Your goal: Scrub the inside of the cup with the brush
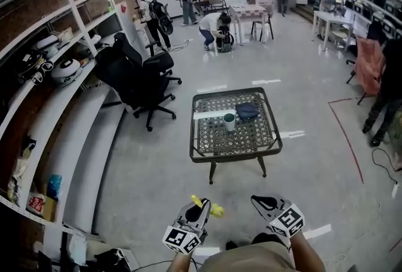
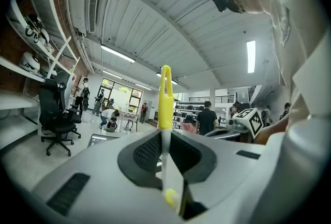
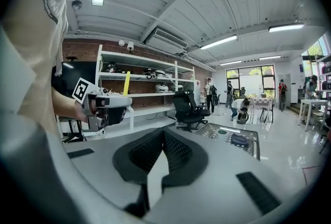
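Two tools short of the table [image 1: 207, 152]: my left gripper [image 1: 200, 209] pinches the stiff brush [image 1: 209, 207]; right gripper [image 1: 264, 203], pressed together and empty, should suit the probably light cup [image 1: 229, 121] at its rim

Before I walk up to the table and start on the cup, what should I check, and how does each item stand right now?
1. Brush secured: ok. The left gripper is shut on the yellow brush.
2. Right gripper ready for the cup: not ok. The right gripper is empty, but its jaws are shut.
3. Cup upright: ok. The cup stands on the table.
4. Cup within reach: not ok. Both grippers are well short of the table.
5. Room around the cup: cannot tell. A dark bundle lies close beside it.
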Available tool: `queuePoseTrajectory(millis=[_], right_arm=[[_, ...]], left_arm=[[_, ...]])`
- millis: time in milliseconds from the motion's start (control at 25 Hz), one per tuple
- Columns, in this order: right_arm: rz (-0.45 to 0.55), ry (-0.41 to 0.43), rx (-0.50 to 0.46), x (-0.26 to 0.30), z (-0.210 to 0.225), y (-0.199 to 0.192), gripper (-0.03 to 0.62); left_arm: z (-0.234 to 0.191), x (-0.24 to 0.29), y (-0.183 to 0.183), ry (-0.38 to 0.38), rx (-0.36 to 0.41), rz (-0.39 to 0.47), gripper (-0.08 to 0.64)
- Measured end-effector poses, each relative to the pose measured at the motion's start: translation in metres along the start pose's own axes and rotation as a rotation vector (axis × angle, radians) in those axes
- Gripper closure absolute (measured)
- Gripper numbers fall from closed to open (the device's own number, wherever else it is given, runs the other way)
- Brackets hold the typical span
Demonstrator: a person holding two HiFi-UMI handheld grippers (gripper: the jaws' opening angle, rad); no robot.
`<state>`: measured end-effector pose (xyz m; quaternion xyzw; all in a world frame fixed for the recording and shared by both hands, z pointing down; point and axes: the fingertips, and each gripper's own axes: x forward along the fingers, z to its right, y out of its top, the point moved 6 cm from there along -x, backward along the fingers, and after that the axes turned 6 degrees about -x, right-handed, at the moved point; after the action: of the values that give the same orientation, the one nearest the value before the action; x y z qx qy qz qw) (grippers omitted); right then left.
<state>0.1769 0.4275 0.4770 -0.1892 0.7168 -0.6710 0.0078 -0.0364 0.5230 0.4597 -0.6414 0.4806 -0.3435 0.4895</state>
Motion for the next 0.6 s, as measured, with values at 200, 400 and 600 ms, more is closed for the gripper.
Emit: queuePoseTrajectory(millis=[200,400,600], right_arm=[[-0.032,-0.008,0.014,0.007,0.006,0.000,0.575],[-0.035,0.001,0.023,0.024,0.031,-0.001,0.575],[-0.012,0.010,0.043,0.047,0.079,0.001,0.575]], left_arm=[[-0.010,0.002,0.000,-0.005,-0.026,-0.002,0.515],[-0.029,0.024,0.003,0.013,-0.038,-0.031,0.515],[-0.047,0.067,0.019,0.024,-0.018,-0.017,0.515]])
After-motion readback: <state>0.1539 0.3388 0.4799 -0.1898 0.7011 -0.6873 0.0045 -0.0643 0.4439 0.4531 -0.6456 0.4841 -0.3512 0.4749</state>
